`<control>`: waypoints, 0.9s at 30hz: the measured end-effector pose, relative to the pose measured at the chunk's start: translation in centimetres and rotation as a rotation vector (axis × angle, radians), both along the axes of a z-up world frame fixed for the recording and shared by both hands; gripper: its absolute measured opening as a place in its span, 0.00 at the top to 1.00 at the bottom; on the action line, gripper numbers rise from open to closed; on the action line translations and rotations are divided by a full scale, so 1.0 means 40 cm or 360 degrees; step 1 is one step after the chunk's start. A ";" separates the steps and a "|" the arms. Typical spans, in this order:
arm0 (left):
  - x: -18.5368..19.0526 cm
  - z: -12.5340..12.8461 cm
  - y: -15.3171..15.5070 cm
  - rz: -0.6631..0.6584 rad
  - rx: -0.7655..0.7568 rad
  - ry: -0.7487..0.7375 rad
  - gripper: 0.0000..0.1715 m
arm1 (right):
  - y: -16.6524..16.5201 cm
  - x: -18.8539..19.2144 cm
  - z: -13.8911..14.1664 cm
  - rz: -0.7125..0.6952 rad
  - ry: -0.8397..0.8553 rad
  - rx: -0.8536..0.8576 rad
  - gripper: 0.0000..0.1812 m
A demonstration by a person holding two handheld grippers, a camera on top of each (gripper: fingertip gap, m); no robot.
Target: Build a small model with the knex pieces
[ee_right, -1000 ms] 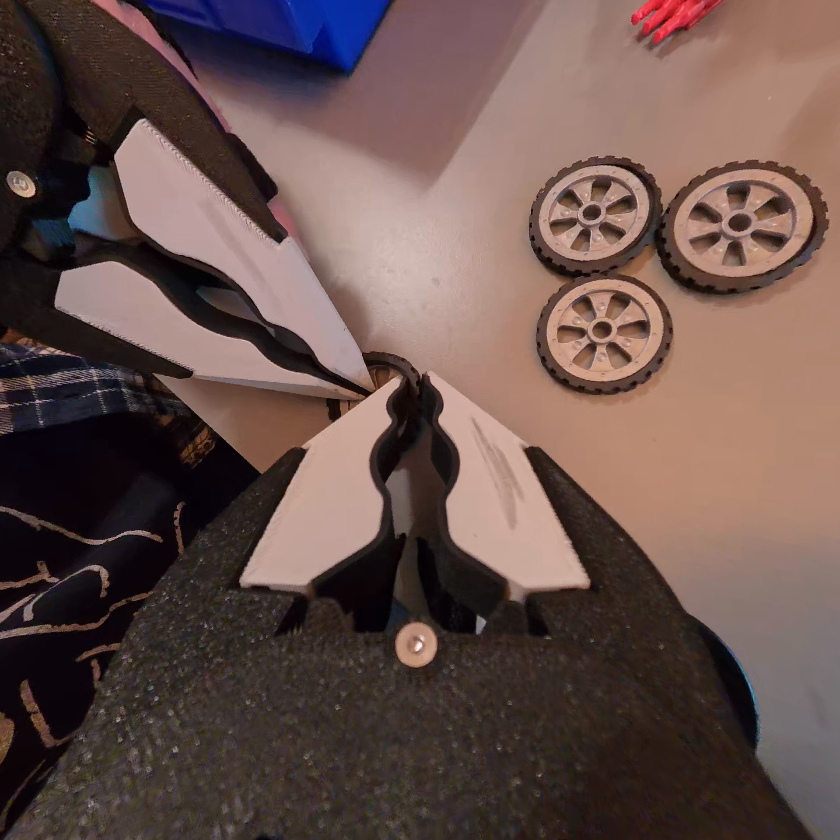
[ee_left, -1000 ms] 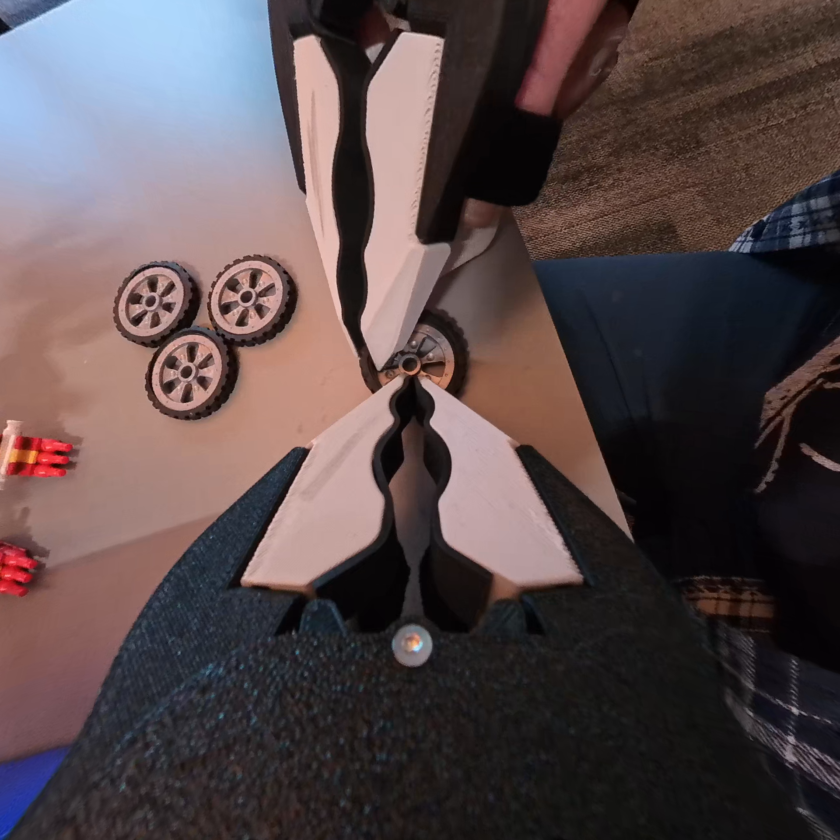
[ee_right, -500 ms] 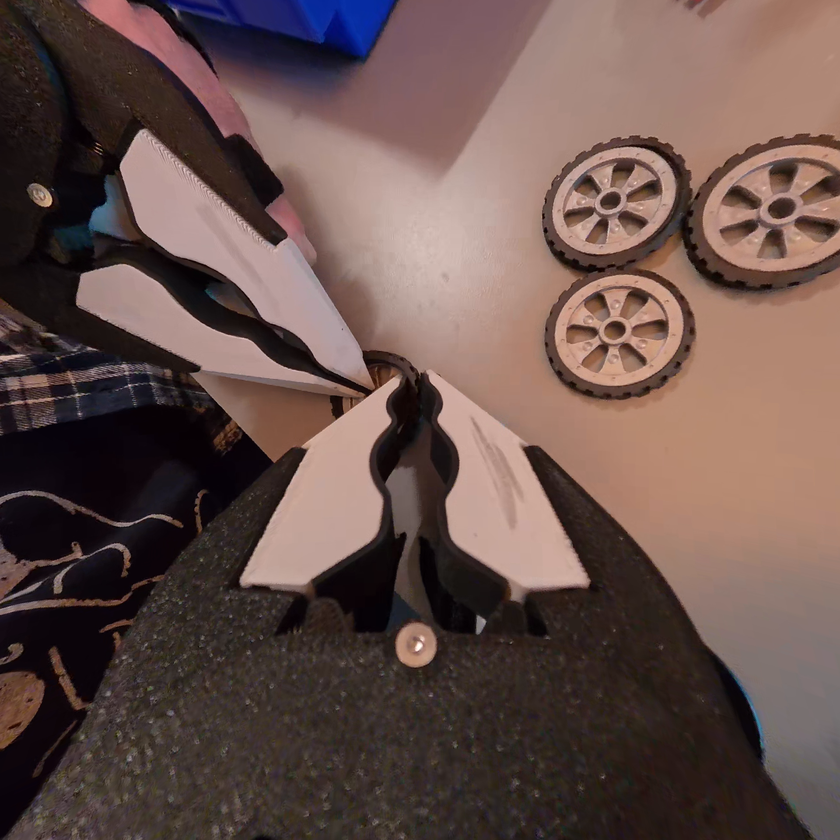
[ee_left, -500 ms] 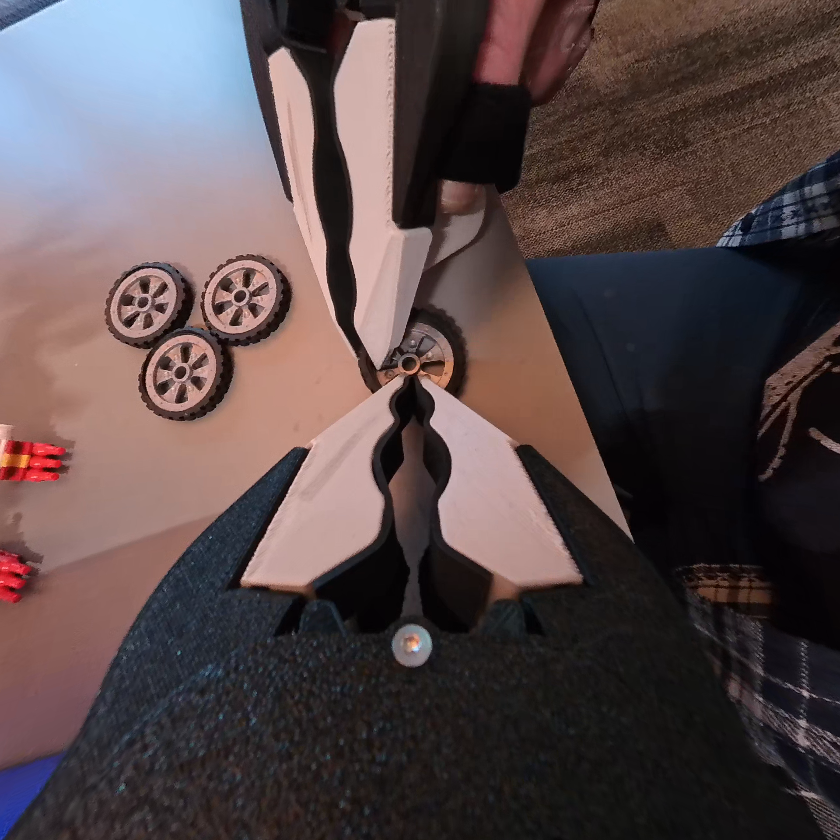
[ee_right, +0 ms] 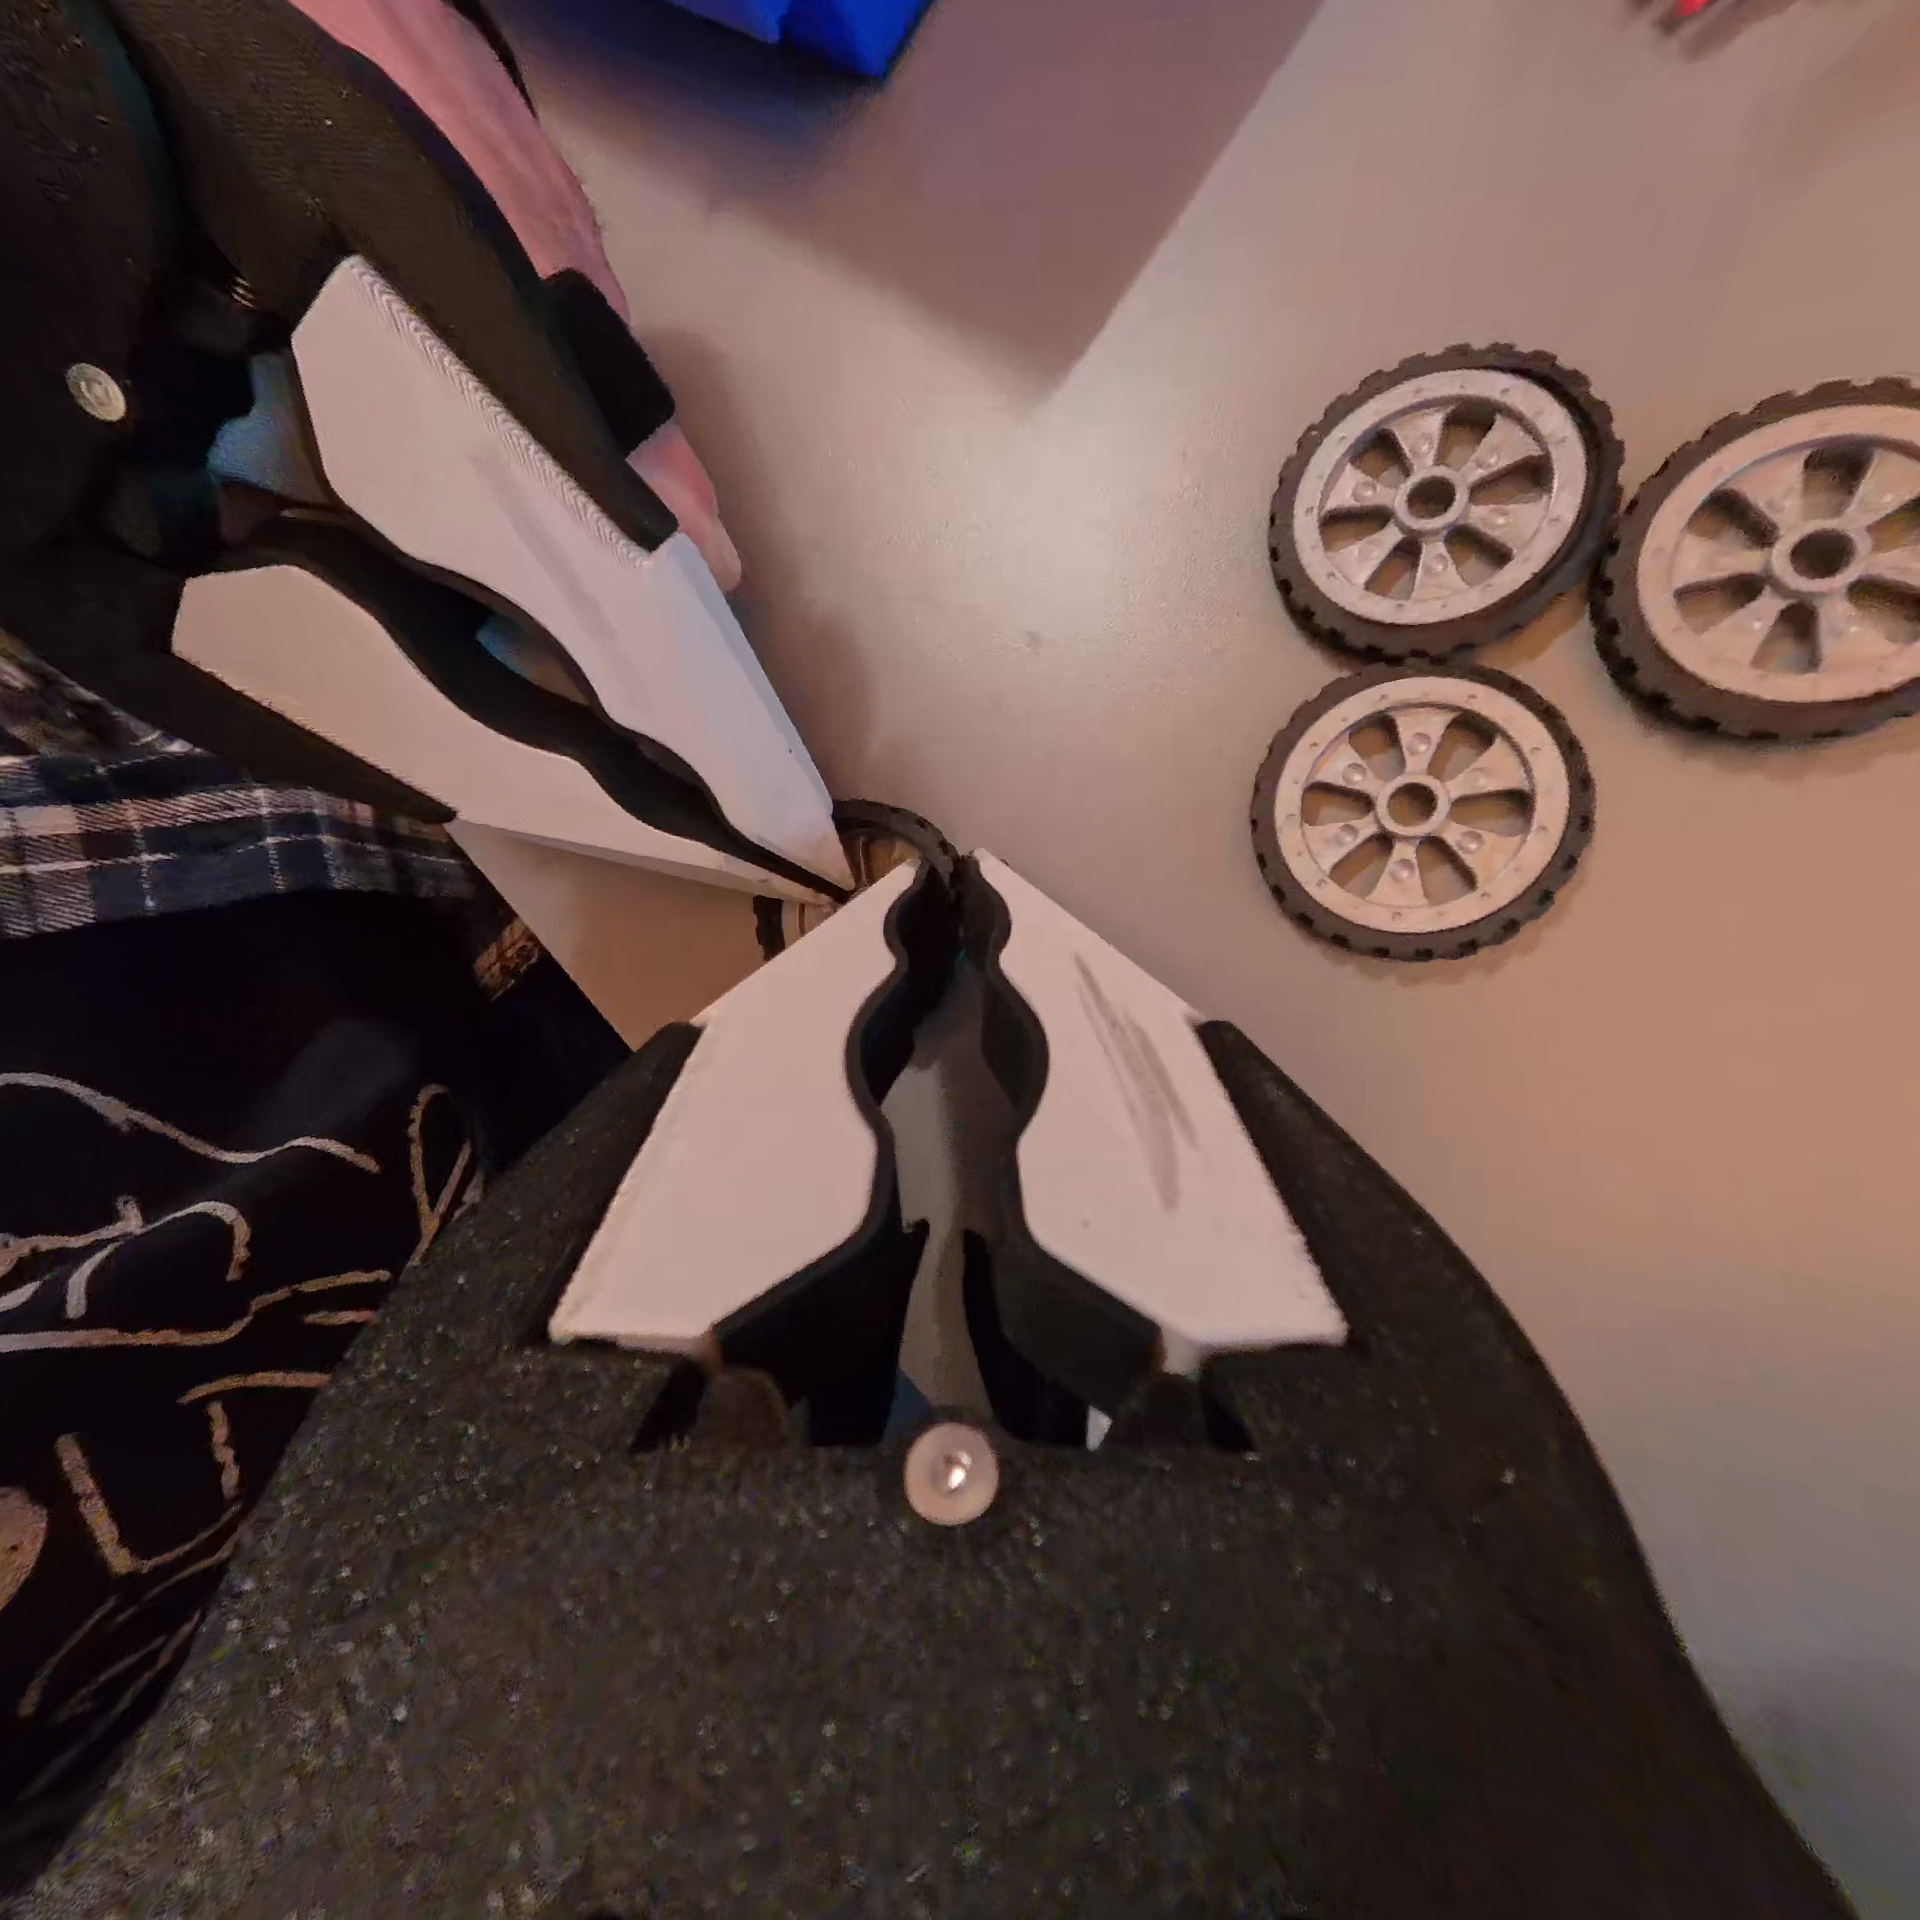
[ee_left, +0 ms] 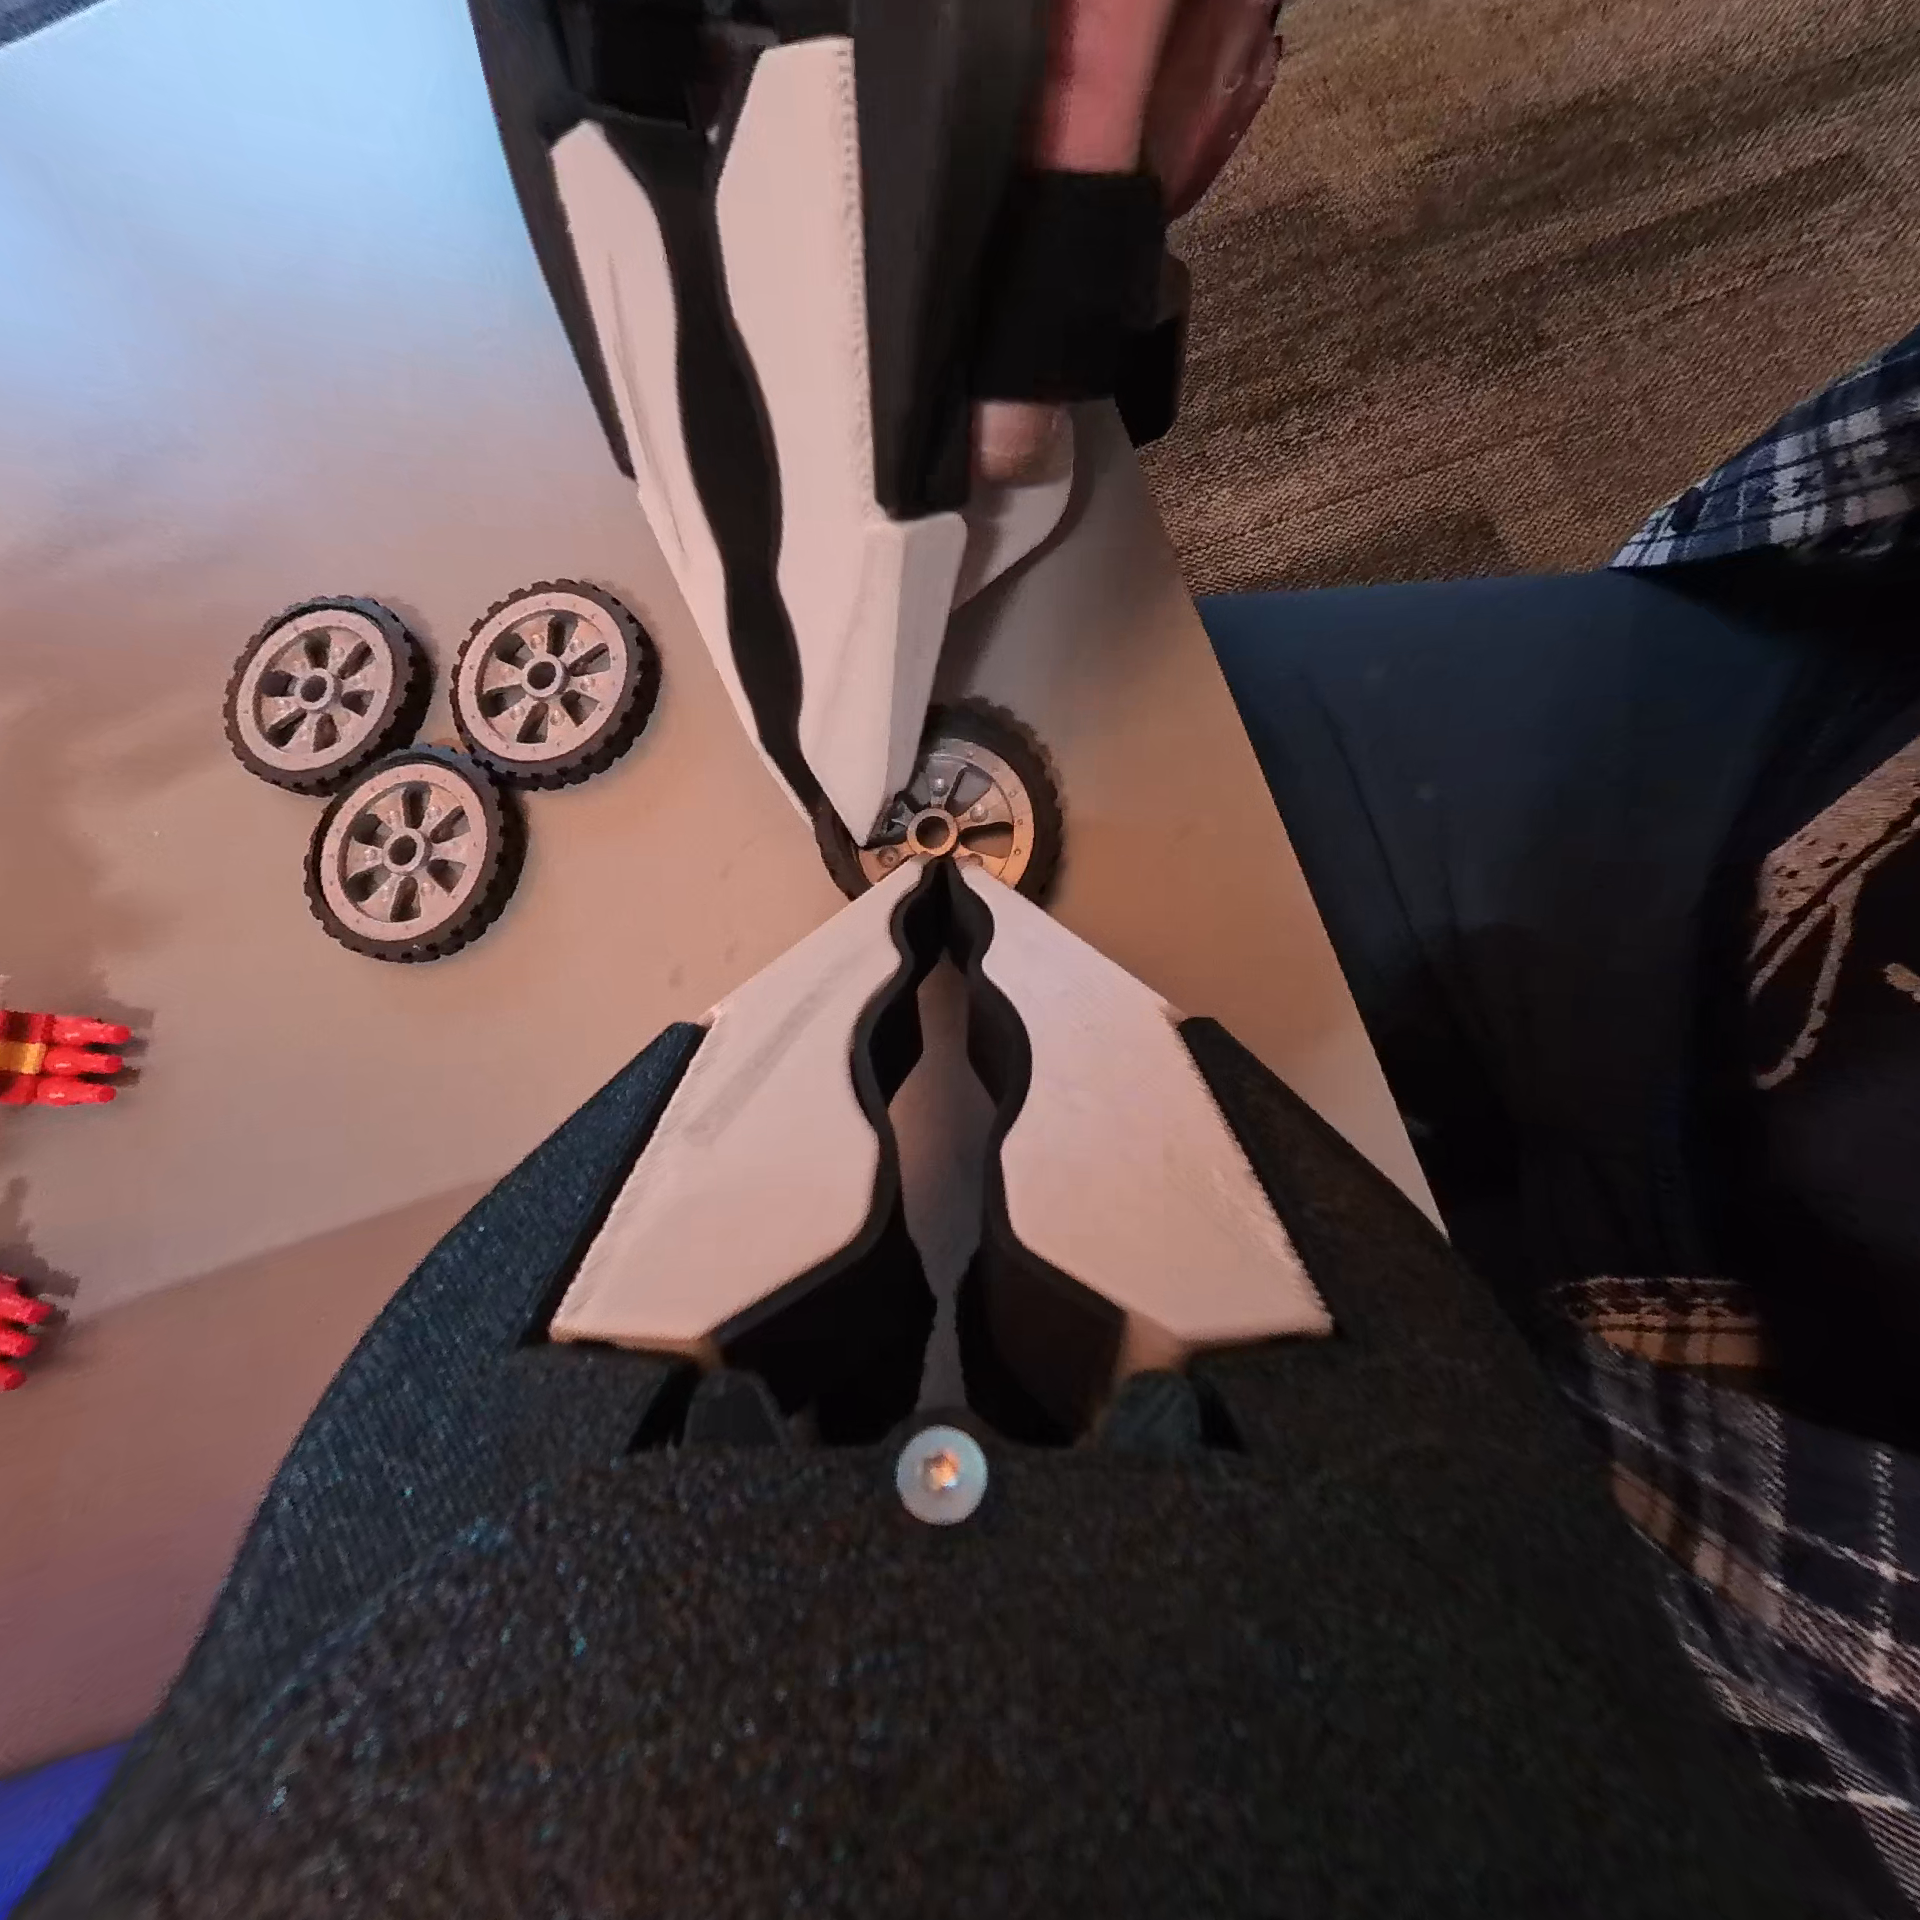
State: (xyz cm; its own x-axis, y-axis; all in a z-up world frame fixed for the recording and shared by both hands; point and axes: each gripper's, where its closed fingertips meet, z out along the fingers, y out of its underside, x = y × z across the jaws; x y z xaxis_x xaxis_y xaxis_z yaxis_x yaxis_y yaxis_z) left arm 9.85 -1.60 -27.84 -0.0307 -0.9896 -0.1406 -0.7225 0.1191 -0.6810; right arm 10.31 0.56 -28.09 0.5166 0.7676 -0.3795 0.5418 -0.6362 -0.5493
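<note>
A small toy wheel [ee_left: 992, 805] with a black tyre and grey spokes sits near the corner of the grey table [ee_left: 260, 312]. My left gripper [ee_left: 940, 873] is shut, its tips against the wheel just below the hub. My right gripper [ee_right: 951, 868] is shut on the wheel's tyre [ee_right: 902, 831], which shows between its tips. In the left wrist view the right gripper [ee_left: 831, 826] comes down from above onto the wheel's left edge. In the right wrist view the left gripper [ee_right: 836, 878] comes in from the left. I cannot tell if the wheel rests on the table.
Three more wheels [ee_left: 416, 852] lie flat in a cluster on the table, also in the right wrist view [ee_right: 1423, 805]. Red toy pieces [ee_left: 62, 1060] lie at the left edge. A blue bin [ee_right: 831, 26] stands farther back. A person's legs [ee_left: 1507, 883] and carpet [ee_left: 1558, 260] are beyond the table corner. My two grippers' fingertips are within a few centimetres of each other.
Both grippers stay shut at the wheel. The right wrist view has shifted a little, so the three loose wheels sit farther right and look larger.
</note>
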 end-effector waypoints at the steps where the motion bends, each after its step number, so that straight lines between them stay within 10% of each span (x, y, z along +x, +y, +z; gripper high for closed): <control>1: 0.000 0.000 0.000 -0.0002 -0.0002 -0.0004 1.00 | 0.000 0.000 0.000 -0.0010 -0.0005 0.0019 0.97; 27: 0.008 -0.001 -0.004 -0.0007 -0.0030 -0.0033 1.00 | -0.021 0.040 0.011 0.0091 -0.0276 0.0413 0.97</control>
